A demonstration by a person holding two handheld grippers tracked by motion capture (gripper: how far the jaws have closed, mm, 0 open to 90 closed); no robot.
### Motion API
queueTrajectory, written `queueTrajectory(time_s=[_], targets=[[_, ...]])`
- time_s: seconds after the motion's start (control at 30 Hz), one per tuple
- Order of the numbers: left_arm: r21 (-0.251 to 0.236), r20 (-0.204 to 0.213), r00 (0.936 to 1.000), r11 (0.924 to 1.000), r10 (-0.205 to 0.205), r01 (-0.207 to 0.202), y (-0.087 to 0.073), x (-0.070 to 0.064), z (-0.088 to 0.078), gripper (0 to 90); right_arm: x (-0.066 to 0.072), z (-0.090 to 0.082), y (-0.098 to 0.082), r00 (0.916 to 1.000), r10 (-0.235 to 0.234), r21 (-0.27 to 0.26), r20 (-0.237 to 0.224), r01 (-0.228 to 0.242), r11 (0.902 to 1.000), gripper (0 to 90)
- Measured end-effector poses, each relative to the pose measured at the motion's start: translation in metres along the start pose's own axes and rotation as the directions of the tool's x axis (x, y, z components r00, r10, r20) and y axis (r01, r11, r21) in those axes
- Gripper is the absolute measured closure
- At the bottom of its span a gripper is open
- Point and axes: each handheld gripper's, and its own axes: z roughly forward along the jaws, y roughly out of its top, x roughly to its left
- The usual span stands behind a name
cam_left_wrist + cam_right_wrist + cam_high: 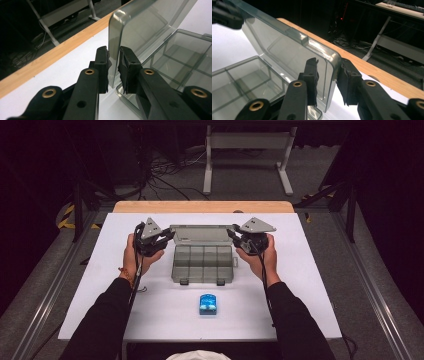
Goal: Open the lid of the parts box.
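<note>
High view shows blue item [207, 304]; gripper views show lid [140, 27] edges between jaws.

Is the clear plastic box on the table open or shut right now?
Open. The lid stands raised behind the divided tray, whose compartments look empty, and each side edge of the lid sits between a pair of tongs.

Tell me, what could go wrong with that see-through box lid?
The lid stands half raised, each corner between the jaws of the left gripper and right gripper. The pads look barely on, so it might slip and slam onto the box. Uneven pushing could twist the hinge or slide the box across the table.
</note>
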Motion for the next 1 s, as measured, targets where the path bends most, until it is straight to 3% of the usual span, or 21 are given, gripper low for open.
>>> queueTrajectory(time_s=[0.17,0.37,0.7,0.8,1.0], targets=[[0.002,-0.006,0.9987,0.9987,-0.051,0.051,-0.007,0.002,0.009,78.0,-0.004,0.008,-0.012,0.9973,0.069,-0.006,0.023,-0.069,0.9976,74.2],[-0.019,-0.006,0.9942,0.9941,-0.107,0.107,-0.014,0.006,0.015,79.5,-0.005,0.018,-0.025,0.9931,0.103,0.014,0.056,-0.104,0.9945,83.3],[0.023,-0.026,0.9918,0.9918,-0.125,0.126,-0.021,0.002,0.031,81.8,0.001,0.032,-0.038,0.9846,0.135,0.047,0.111,-0.141,0.9890,82.3],[0.040,-0.037,0.9898,0.9895,-0.138,0.139,-0.023,0.000,0.036,80.7,0.003,0.037,-0.043,0.9804,0.161,0.065,0.114,-0.169,0.9835,81.7],[0.054,-0.055,0.9848,0.9843,-0.165,0.168,-0.028,0.000,0.042,83.0,0.003,0.044,-0.049,0.9791,0.162,0.100,0.123,-0.175,0.9795,81.8]])
